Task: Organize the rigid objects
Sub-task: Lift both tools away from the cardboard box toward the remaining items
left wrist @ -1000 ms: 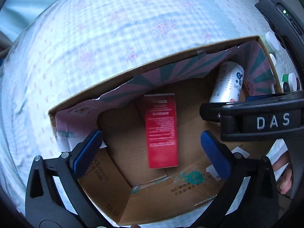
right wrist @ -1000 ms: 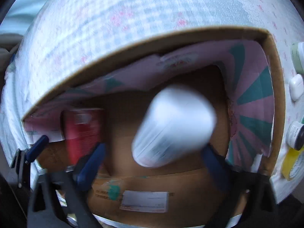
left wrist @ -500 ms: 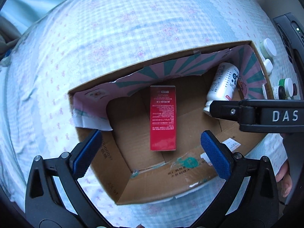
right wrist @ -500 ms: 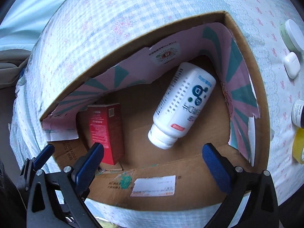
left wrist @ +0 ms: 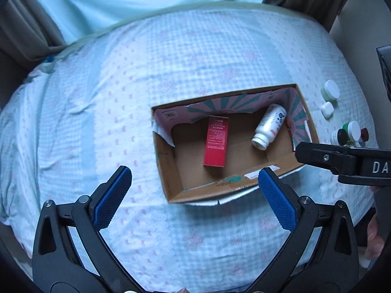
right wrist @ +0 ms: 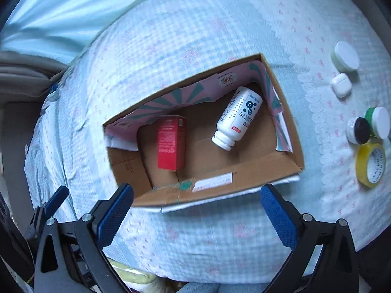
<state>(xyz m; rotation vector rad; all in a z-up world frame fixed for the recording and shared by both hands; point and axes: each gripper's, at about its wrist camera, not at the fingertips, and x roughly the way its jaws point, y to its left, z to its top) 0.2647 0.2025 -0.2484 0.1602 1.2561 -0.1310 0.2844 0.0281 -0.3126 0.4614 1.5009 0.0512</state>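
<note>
Brown corrugated cardboard makes up the open rectangular box [left wrist: 171,171] [right wrist: 244,171], lined along its far and right walls with pink paper bearing teal rays, which sits on a surface covered by a pale blue checked cloth with small pink motifs [left wrist: 97,109] [right wrist: 195,36] (whether a bed or something else lies beneath it I cannot tell). This box is the landmark for everything else.

Inside the box, toward its left half, a red rectangular carton with white print [left wrist: 216,144] [right wrist: 171,142] lies flat on the floor. Also inside, near the right wall, a white plastic bottle with blue lettering [left wrist: 270,125] [right wrist: 238,117] lies on its side, its cap end pointing toward the near wall. The two are well apart.

Outside the box, to its right, stand a pale green jar with a white lid [left wrist: 331,90] [right wrist: 345,57], a small white earbud case [left wrist: 327,109] [right wrist: 342,85], a cluster of little jars with white, black and green tops [left wrist: 347,131] [right wrist: 369,127], and a roll of yellow tape [right wrist: 370,164].

The left claw [left wrist: 194,199] hangs above the cloth just in front of the box's near wall, blue-padded fingers [left wrist: 112,197] spread wide and empty. The right claw [right wrist: 196,216] is likewise released, gaping over the near wall with nothing between its pads; in the left view its black body reaches in near the box's right end.
</note>
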